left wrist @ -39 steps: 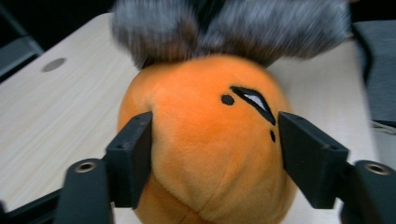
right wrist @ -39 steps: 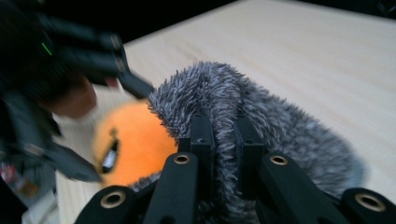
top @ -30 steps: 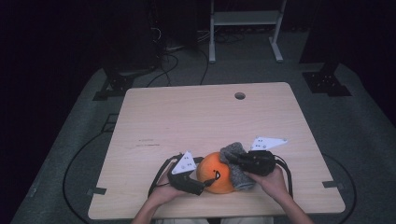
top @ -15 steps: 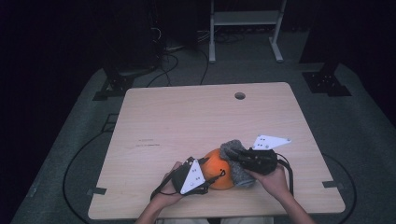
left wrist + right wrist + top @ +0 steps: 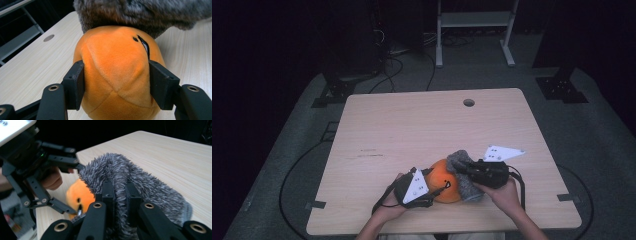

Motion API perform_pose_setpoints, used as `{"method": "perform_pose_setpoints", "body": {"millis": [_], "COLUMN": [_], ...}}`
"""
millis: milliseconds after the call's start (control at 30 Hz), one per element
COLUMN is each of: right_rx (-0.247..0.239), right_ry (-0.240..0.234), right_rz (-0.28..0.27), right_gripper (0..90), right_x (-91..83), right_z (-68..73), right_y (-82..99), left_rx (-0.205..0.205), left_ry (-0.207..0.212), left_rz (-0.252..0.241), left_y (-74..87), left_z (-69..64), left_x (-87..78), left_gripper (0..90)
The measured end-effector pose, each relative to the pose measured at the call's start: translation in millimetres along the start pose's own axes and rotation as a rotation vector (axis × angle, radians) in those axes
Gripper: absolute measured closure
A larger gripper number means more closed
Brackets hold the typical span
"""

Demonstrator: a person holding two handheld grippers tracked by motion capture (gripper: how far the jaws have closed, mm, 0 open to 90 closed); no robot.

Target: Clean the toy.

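My left gripper just closed in, squeezing the orange plush at the frame's bottom centre. My right gripper pinches the grey fuzzy cover on top.

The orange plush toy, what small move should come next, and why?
Probably draw the grey furry cover further over the orange plush toy. The left gripper clamps the toy's sides, the right gripper pinches the cover, which sits over only one end.
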State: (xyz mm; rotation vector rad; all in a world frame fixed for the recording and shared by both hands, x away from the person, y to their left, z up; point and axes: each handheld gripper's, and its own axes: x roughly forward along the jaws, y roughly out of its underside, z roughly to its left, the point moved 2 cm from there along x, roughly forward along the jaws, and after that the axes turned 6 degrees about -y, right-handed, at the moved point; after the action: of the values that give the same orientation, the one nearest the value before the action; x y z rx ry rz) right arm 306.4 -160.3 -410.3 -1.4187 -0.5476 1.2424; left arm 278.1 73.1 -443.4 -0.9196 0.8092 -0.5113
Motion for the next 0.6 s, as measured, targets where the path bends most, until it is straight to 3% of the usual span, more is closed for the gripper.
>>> {"method": "perform_pose_setpoints", "body": {"millis": [67,100,133,200,267,300,333,367,467,500,533,567,600], "right_rx": [0.004,0.004,0.033,0.031,0.050,0.068,0.068,0.088,0.090,0.080,0.029,0.029,-0.034], "right_ry": [0.016,0.016,0.016,0.030,0.051,0.050,0.050,0.070,0.090,0.085,0.063,0.063,0.050], "right_rz": [0.022,0.022,0.011,0.011,-0.001,-0.006,-0.006,-0.005,-0.011,-0.025,-0.037,-0.037,-0.022], "right_gripper": [80.9,80.9,80.9,80.9,80.8,80.8,80.8,80.8,80.8,80.9,80.8,80.8,80.8], "right_x": [6.7,6.7,10.2,11.0,10.7,10.0,10.0,8.3,3.1,-0.4,-3.6,-3.6,1.3], "right_z": [-3.1,-3.1,-8.0,-9.5,-17.6,-20.9,-20.9,-26.1,-25.1,-21.0,-6.9,-6.9,8.0], "right_y": [4.9,4.9,8.9,9.4,11.1,12.4,12.4,14.6,13.5,11.6,7.5,7.5,5.5], "left_rx": [-0.046,-0.046,-0.096,-0.106,-0.092,-0.069,-0.066,-0.075,-0.114,-0.147,-0.168,-0.189,-0.219], "left_ry": [0.028,0.028,0.071,0.081,0.071,0.047,0.033,0.016,-0.007,-0.006,-0.009,-0.012,-0.028], "left_rz": [-0.005,-0.005,-0.039,-0.045,-0.041,-0.037,-0.031,-0.021,-0.005,-0.007,0.000,0.002,0.017], "left_y": [-0.2,-0.2,-1.0,-0.9,2.2,4.2,5.2,5.8,3.9,4.0,4.6,5.1,6.4], "left_z": [3.4,3.4,8.9,10.7,12.3,11.5,10.8,10.9,14.6,15.6,17.2,18.5,21.4], "left_x": [-0.9,-0.9,-4.2,-5.3,-6.7,-5.9,-4.6,-1.8,0.6,1.4,1.7,2.5,4.1], "left_gripper": [30.4,23.7,19.8,18.0,30.0,36.7,36.7,42.6,44.9,45.3,45.6,45.6,46.2]}}
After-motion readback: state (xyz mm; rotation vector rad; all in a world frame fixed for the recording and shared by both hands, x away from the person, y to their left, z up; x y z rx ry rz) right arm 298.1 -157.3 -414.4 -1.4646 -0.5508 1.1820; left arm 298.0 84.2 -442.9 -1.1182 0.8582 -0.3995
